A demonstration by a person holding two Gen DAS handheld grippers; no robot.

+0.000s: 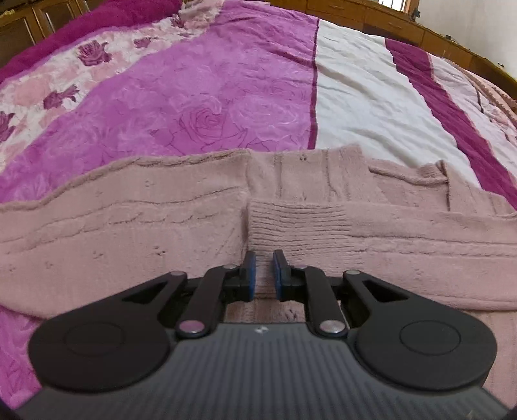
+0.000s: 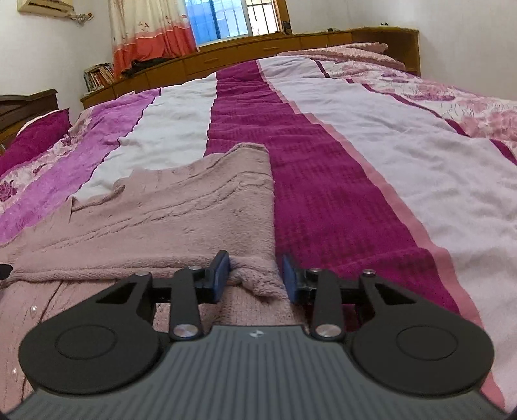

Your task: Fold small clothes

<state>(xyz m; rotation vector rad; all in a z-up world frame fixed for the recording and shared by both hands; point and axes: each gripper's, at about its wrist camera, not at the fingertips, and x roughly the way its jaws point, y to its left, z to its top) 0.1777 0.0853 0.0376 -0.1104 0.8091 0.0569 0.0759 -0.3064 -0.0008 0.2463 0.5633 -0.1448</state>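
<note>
Lying flat on the bedspread (image 1: 226, 106), the dusty-pink sweater (image 1: 129, 232) runs crosswise in the left wrist view, its long axis left to right, with a ribbed cuff (image 1: 290, 226) folded in over the body near the middle. Its far edge is a clean, slightly wavy line, and beyond it the spread lies open all the way to the wooden headboard shelf (image 1: 387, 22). In the right wrist view the sweater (image 2: 177, 219) narrows away from the camera to a squared end, its right-hand edge straight along a dark magenta stripe (image 2: 323, 194); that side of the bed is bare cloth.

The left gripper (image 1: 264, 261) hovers low over the cuff, fingers parted by a narrow gap with nothing between them. The right gripper (image 2: 255, 261) has its fingers spread wide, a bunched corner of the knit sitting between them; only the left pad looks to be touching it.

The sweater's near portion is hidden beneath both gripper bodies, and its left and right ends are cut off by the left view's frame.
</note>
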